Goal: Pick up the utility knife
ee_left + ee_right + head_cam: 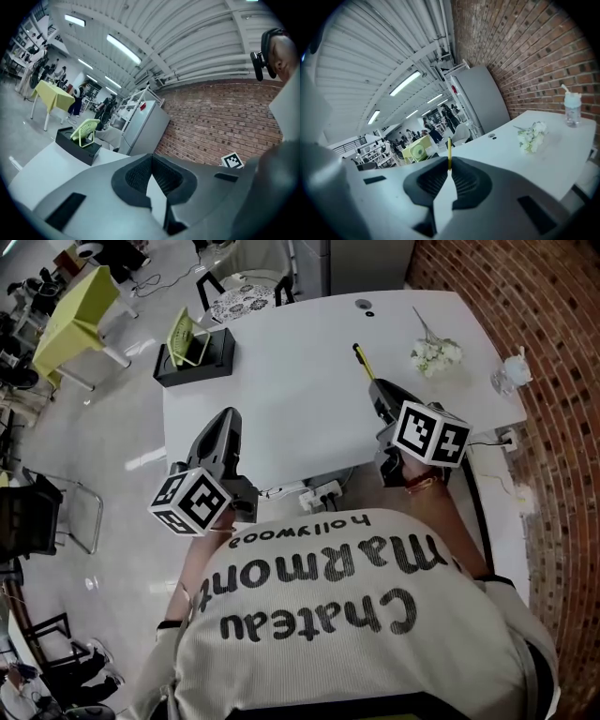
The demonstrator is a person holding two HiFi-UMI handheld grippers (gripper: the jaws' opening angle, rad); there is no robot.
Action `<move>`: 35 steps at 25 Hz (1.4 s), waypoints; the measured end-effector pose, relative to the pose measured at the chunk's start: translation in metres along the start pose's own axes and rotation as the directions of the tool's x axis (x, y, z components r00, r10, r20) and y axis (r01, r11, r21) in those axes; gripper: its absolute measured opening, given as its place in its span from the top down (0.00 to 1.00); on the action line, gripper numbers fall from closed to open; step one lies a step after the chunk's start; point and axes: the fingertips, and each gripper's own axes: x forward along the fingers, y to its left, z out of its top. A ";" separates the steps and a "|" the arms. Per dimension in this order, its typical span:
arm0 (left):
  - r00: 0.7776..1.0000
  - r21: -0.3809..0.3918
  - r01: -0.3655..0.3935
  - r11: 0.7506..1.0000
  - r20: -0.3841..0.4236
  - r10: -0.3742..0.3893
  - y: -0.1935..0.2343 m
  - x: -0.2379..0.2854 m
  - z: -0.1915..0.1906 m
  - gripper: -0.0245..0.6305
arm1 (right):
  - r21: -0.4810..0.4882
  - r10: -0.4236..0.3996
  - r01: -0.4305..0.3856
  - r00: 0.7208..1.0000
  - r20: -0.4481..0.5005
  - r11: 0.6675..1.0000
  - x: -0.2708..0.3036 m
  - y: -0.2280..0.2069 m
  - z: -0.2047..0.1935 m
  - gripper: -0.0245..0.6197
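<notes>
Right gripper (375, 388), centre-right of the head view, is clamped on the yellow utility knife (363, 362), which pokes out past the tips toward the top of frame. It looks clear of the table (281, 399), so I'd say the pick is done. Left gripper (228, 418), lower left, has its jaws together and empty. Next: hold the squeeze and keep level. There's bare room mid-table. Avoid the flowers (436, 354) and bottle (511, 371) at upper right and the black box (197, 360) at upper left.

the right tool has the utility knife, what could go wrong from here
1. The right tool pinches the utility knife only at one end, most of it sticking out past the tips; it may pivot or slip and drop onto the white table.
2. The white flowers lie close to its right on the table; a sideways swing could knock them.
</notes>
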 end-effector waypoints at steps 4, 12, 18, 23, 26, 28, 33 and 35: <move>1.000 0.009 0.013 1.000 0.007 -0.013 0.014 -0.012 0.012 0.96 | 0.000 0.009 -0.009 1.000 0.019 1.000 0.001 0.025 -0.003 0.92; 0.998 0.020 0.056 0.998 0.015 -0.056 0.030 -0.027 0.027 0.96 | -0.007 0.047 -0.047 0.998 0.049 0.999 0.001 0.077 -0.014 0.92; 0.995 0.040 0.102 0.994 0.000 -0.102 0.034 -0.037 0.028 0.96 | -0.008 0.078 -0.078 0.996 0.050 0.997 -0.001 0.112 -0.030 0.92; 0.991 0.042 0.136 0.990 -0.015 -0.136 0.042 -0.050 0.026 0.96 | -0.009 0.068 -0.068 0.996 0.060 0.998 -0.003 0.136 -0.043 0.92; 0.988 0.047 0.154 0.987 -0.025 -0.153 0.049 -0.058 0.028 0.96 | -0.010 0.062 -0.061 0.996 0.068 0.998 -0.002 0.149 -0.051 0.92; 0.987 0.049 0.158 0.986 -0.033 -0.157 0.052 -0.061 0.030 0.96 | -0.010 0.059 -0.059 0.996 0.068 0.998 -0.002 0.155 -0.055 0.92; 0.987 0.046 0.159 0.986 -0.041 -0.157 0.066 -0.077 0.031 0.96 | -0.016 0.044 -0.043 0.998 0.052 0.999 0.001 0.171 -0.073 0.92; 0.987 0.042 0.157 0.987 -0.040 -0.156 0.073 -0.084 0.030 0.96 | -0.016 0.041 -0.040 0.998 0.046 0.999 0.002 0.177 -0.082 0.92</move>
